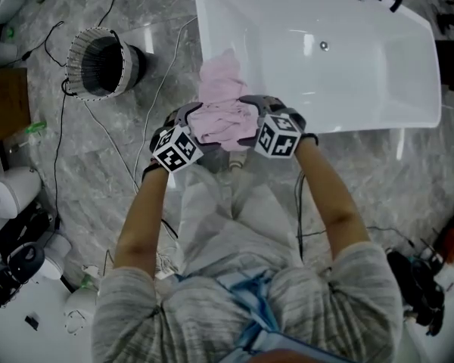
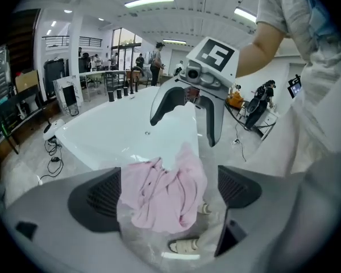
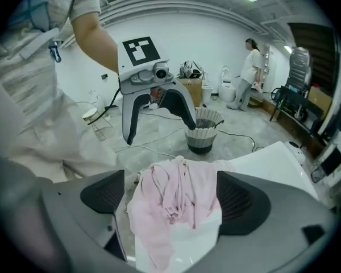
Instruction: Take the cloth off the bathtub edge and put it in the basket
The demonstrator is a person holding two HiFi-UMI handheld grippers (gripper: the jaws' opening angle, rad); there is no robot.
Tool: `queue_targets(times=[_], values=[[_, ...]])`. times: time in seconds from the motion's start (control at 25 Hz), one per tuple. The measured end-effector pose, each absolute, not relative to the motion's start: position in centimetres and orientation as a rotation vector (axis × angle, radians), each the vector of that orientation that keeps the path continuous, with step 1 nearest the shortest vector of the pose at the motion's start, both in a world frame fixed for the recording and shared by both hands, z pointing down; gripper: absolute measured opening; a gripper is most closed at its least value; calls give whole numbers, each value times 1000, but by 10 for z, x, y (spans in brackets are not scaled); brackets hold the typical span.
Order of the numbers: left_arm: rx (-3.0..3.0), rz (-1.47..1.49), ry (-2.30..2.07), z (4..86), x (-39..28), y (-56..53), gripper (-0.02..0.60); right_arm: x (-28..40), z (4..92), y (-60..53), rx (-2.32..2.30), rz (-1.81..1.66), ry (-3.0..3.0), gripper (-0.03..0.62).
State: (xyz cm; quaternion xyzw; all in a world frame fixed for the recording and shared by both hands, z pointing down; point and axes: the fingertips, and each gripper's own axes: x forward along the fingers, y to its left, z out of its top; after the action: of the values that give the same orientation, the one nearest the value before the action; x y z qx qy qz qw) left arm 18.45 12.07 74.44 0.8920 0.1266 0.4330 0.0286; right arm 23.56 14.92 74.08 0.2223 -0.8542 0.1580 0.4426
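Cloth [image 1: 221,108]: was draped over the bathtub edge [image 1: 348,123], bunched between both pairs of jaws.
Jaws: left gripper [image 2: 167,193] and right gripper [image 3: 173,198] were spread wide, nothing clamped.
Larger risk: it could be shoved off that edge if pads were closed too high.
Smaller risk: a loosely pinched fold could be dropped short of the basket [image 1: 98,63].
Look: pale pink, crumpled, limp.

Cloth [image 1: 221,106] draped over the tub's [image 1: 363,89] near left corner, basket [image 1: 98,63] on the floor well left of the tub, left gripper [image 1: 189,118] just off that corner, right gripper [image 1: 256,108] at the tub's near rim, cloth between each one's parted jaws.
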Motion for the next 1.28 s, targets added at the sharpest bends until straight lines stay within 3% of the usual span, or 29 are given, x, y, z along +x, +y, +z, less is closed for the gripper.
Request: queue_targets(times=[0.24, 0.64, 0.8, 0.84, 1.28], values=[[2662, 1611, 462, 802, 166, 115, 520, 236, 795, 152, 444, 362, -1991, 477], [2594, 1813, 433, 866, 159, 107, 520, 237, 856, 155, 366, 318, -1865, 477], [2583, 1859, 404, 883, 158, 110, 524, 236, 874, 152, 374, 304, -1831, 477], [2581, 1867, 385, 888, 158, 110, 555, 236, 879, 151, 377, 300, -1824, 477], [2559, 1880, 449, 914, 173, 107, 557, 228, 912, 133, 266, 244, -1767, 478]])
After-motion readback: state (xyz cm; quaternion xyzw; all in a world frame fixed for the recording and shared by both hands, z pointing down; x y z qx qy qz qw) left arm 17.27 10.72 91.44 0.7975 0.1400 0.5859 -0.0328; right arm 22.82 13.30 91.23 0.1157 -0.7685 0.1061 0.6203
